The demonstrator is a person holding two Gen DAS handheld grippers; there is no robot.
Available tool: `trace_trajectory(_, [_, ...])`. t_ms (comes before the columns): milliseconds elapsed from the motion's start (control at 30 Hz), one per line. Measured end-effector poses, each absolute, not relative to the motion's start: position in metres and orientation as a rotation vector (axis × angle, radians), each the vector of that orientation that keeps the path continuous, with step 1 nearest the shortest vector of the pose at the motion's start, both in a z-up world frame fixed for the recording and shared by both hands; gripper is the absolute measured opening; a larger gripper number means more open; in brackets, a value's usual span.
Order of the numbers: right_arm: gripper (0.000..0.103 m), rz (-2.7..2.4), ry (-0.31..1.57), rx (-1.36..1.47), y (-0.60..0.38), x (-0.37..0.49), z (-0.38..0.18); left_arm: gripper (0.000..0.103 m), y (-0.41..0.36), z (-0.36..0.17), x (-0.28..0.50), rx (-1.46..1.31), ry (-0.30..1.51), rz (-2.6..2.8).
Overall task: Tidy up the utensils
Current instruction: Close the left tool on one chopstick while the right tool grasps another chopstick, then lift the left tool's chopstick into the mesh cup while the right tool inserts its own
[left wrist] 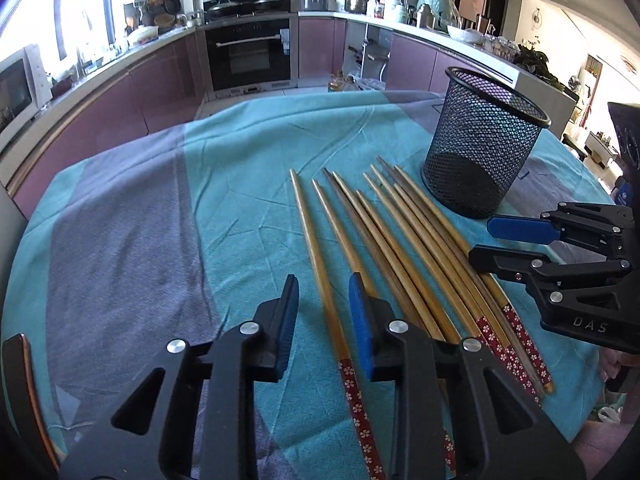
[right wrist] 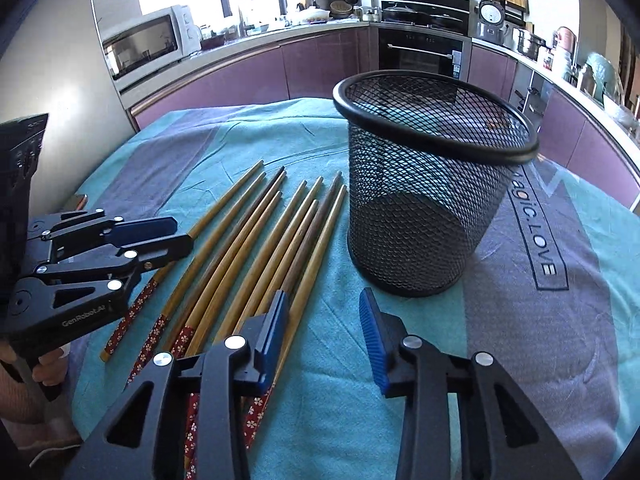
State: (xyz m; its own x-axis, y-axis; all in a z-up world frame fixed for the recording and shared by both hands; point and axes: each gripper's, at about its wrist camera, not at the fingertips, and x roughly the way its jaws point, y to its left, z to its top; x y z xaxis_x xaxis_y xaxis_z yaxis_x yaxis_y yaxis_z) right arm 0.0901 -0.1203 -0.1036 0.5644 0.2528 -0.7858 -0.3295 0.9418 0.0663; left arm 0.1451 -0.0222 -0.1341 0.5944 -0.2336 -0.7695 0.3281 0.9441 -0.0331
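Several wooden chopsticks [left wrist: 392, 248] with red flowered handles lie side by side on the cloth; they also show in the right wrist view [right wrist: 256, 248]. A black mesh cup [left wrist: 482, 144] stands upright and empty to their right, also in the right wrist view [right wrist: 428, 196]. My left gripper [left wrist: 324, 308] is open, its fingers on either side of the leftmost chopstick [left wrist: 320, 272], just above the cloth. My right gripper [right wrist: 324, 320] is open and empty, low over the cloth between the chopsticks and the cup. Each gripper shows in the other's view: the right one [left wrist: 484, 240], the left one [right wrist: 180, 232].
The table wears a teal and grey cloth [left wrist: 132, 220] with printed lettering [right wrist: 536, 232]. A chair back [left wrist: 24, 392] sits at the near left edge. Kitchen counters, an oven [left wrist: 248, 52] and a microwave [right wrist: 148, 44] stand beyond the table.
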Motion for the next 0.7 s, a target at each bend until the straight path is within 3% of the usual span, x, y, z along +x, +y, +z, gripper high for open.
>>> trace_trajectory(167, [0.026,0.339,0.913,-0.119,-0.111,0.097,-0.107,0.023,-0.03,-0.137,0.155,0.106,0.896,-0.336])
trace_trajectory(267, [0.019,0.344,0.915,-0.094,-0.113,0.1,-0.108,0.014,-0.031,-0.138,0.164,0.085,0.908,-0.336])
trace_trajectory(333, [0.009,0.355,0.92,-0.067,-0.115,0.1,-0.107,0.009,-0.03,-0.139,0.17,0.054,0.921,-0.338])
trace_trajectory(700, [0.006,0.389,0.873,-0.005,-0.128,0.092,-0.093,0.007,-0.016,-0.124,0.161,-0.034,0.894,-0.35])
